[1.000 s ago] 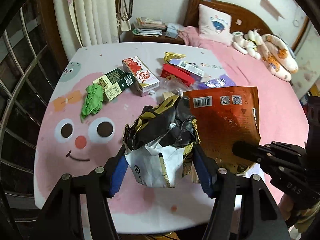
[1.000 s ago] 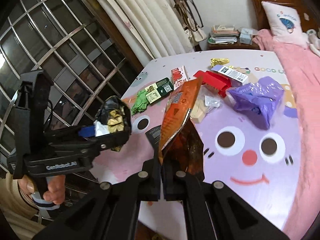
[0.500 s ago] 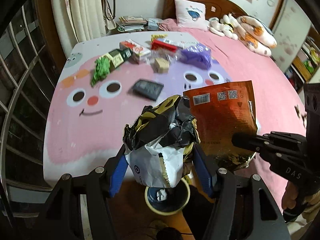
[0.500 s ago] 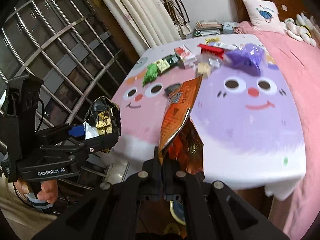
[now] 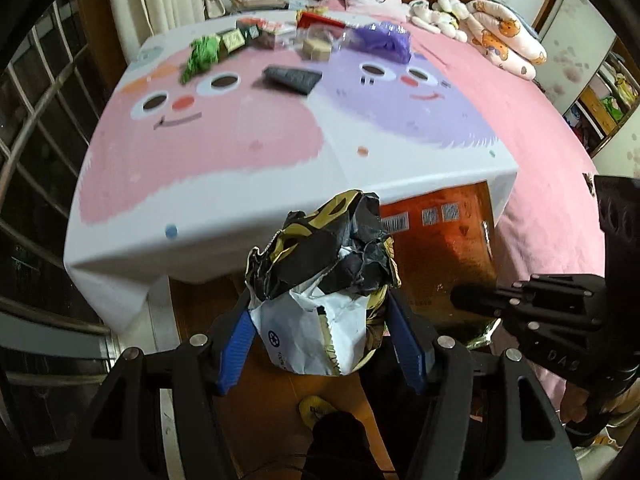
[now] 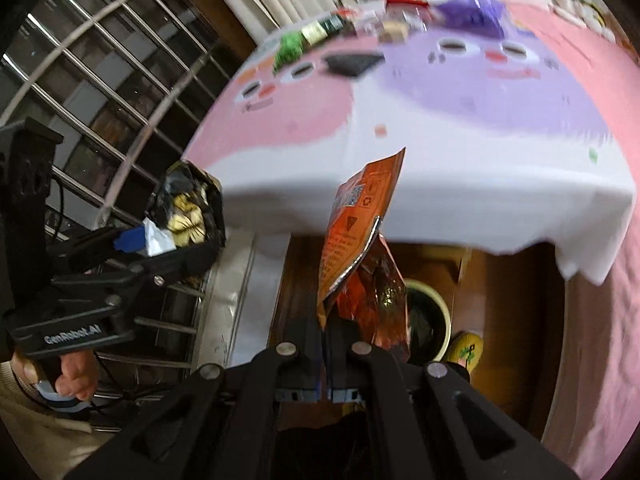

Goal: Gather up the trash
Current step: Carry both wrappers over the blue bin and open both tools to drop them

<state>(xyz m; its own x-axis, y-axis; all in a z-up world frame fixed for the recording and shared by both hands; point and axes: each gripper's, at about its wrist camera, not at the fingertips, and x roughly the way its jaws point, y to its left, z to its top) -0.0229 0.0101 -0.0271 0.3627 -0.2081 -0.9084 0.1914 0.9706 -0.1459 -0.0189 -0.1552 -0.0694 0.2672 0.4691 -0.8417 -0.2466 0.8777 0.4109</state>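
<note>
With the left gripper (image 5: 320,332) pinching the crumpled wrapper (image 5: 320,268) and the right gripper (image 6: 326,344) clamping the orange pouch (image 6: 360,248), both are needing centering directly above the bin (image 6: 428,320) before releasing.

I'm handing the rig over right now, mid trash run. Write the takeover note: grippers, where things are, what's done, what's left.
Left gripper: shut on the crumpled black-and-gold wrapper, off the table, above the floor.
Right gripper: shut on the orange snack bag, hanging past the table edge, just over the yellow-rimmed bin.
Done: both pieces lifted clear of the table.
Left: drop both into the bin. Then collect what lies on the tabletop: green wrapper, dark packet, purple bag, and the cartons and boxes at the far edge.
</note>
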